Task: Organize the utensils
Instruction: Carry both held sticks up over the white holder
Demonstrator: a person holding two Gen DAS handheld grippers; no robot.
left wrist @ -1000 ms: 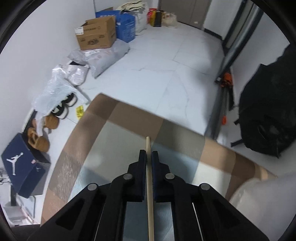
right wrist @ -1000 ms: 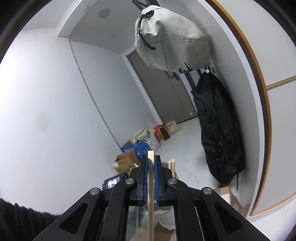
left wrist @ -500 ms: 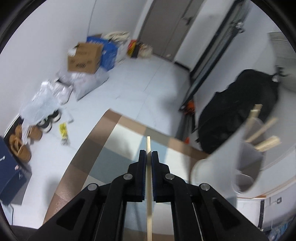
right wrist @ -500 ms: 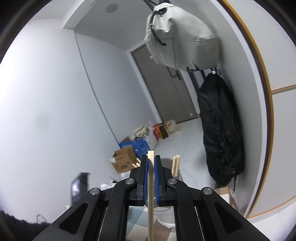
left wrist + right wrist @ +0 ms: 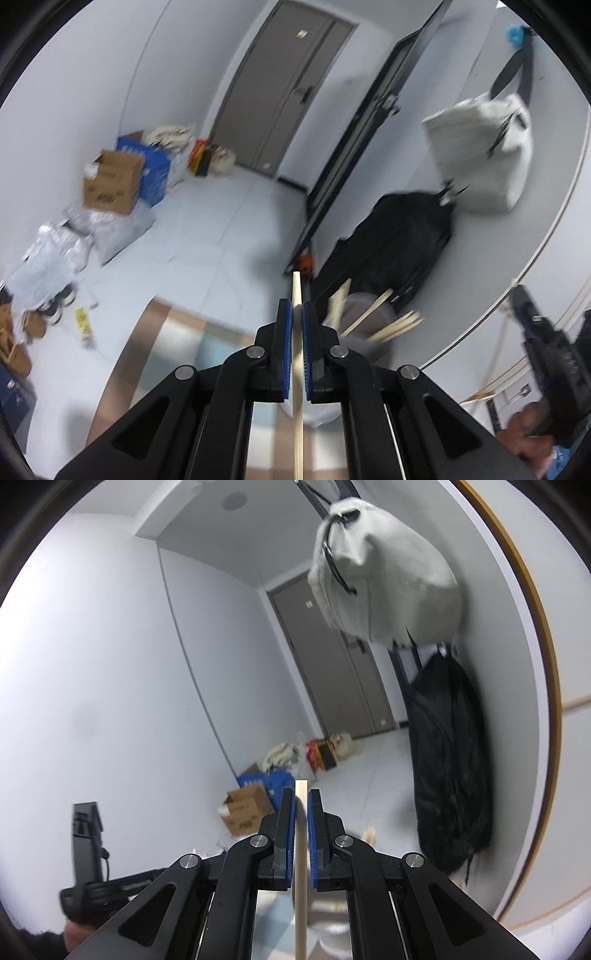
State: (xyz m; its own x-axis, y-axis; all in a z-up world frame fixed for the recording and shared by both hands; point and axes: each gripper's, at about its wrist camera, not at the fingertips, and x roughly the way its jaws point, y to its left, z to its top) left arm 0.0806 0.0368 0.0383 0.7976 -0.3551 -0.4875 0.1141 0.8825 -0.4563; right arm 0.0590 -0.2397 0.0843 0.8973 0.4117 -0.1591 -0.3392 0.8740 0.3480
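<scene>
Left gripper [image 5: 297, 317]: jaws clamped on a pale wooden stick, likely a chopstick [image 5: 297, 369], gripped partway along so its tip pokes out past the blue pads.
Left view, holder: a grey-white cup [image 5: 364, 306] sits just right of the gripper tips, with several more wooden sticks [image 5: 391, 325] leaning out of it at angles.
Left view, table: a checked cloth [image 5: 173, 354] lies below and left of the cup.
Left view, reason: judging by the grip, the stick is held lengthwise so it can drop end-first into the cup.
Left view, far right of the cup: the other gripper shows, blurred, with part of a hand.
Right gripper [image 5: 302, 805]: jaws narrow, pinching a second wooden stick [image 5: 301, 867] upright along the fingers.
Right view, cup: mostly hidden below the fingers; stick ends [image 5: 369, 836] show just right of them.
Right view, stage: both sticks are lifted and not yet in the cup.
</scene>
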